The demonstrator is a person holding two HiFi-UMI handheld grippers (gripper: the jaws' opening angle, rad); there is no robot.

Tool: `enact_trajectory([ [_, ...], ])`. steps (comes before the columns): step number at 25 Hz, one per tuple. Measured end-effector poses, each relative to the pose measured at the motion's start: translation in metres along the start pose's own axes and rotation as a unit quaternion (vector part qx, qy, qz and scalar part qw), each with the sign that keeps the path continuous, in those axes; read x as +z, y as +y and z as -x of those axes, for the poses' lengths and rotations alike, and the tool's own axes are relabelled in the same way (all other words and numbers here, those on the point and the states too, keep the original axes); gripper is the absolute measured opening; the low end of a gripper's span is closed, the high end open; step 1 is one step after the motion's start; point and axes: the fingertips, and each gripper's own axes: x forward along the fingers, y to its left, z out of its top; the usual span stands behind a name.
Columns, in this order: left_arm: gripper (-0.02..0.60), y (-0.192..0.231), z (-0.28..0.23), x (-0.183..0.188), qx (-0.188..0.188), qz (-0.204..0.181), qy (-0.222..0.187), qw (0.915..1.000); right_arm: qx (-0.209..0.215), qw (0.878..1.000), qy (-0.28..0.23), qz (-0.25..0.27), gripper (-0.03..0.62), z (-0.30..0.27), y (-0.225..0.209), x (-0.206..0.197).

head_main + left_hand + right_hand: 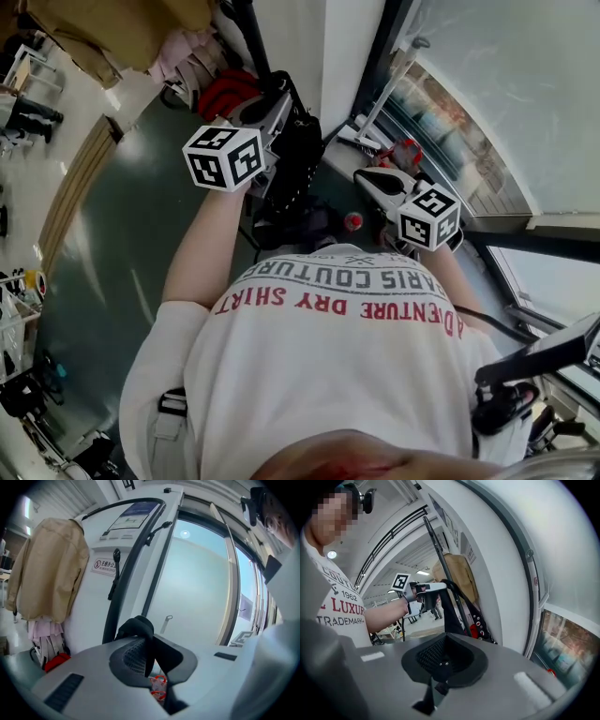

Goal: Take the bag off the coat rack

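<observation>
- The left gripper point(146, 657) has its fingers pressed together on the bag's black strap point(137, 626), which loops up just above the fingertips.
- The bag point(451, 613) hangs below those fingers, just beside the rack pole point(439, 557).
- The right gripper point(439, 663) has its fingers closed on each other with nothing between them. The bag is well ahead of them.
- In the left gripper view the gripper's body hides the bag. Only a small red-ringed bit point(158, 686) shows under the fingers, and it is hard to make out.
- Whether the strap touches a hook cannot be told.
- A tan coat point(47, 569) hangs up and left of the left fingers.
</observation>
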Motion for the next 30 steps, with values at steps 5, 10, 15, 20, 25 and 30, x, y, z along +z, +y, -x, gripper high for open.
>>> enact_trajectory([
  [5, 0.018, -0.038, 0.028, 0.019, -0.032, -0.035, -0.010, 0.9988, -0.002, 1.000, -0.013, 0.007, 0.002, 0.007, 0.015, 0.003],
  [10, 0.018, -0.077, 0.057, 0.022, -0.064, -0.058, -0.010, 0.9962, -0.003, 1.000, -0.026, 0.015, 0.002, 0.013, 0.030, 0.010],
  [15, 0.018, -0.083, 0.085, 0.012, -0.066, -0.034, -0.009, 0.9972, -0.009, 0.999, -0.040, 0.023, 0.002, 0.019, 0.046, 0.012],
  [20, 0.018, -0.086, 0.105, -0.016, -0.062, -0.010, 0.005, 0.9980, -0.029, 0.998, -0.047, 0.031, 0.002, 0.030, 0.060, 0.009],
  [25, 0.018, -0.098, 0.127, -0.048, -0.066, 0.000, 0.022, 0.9976, -0.047, 0.996, -0.066, 0.030, 0.002, 0.047, 0.070, 0.010],
  [30, 0.018, -0.118, 0.160, -0.076, -0.071, -0.006, 0.031, 0.9970, -0.056, 0.994, -0.081, 0.038, 0.002, 0.060, 0.093, -0.003],
])
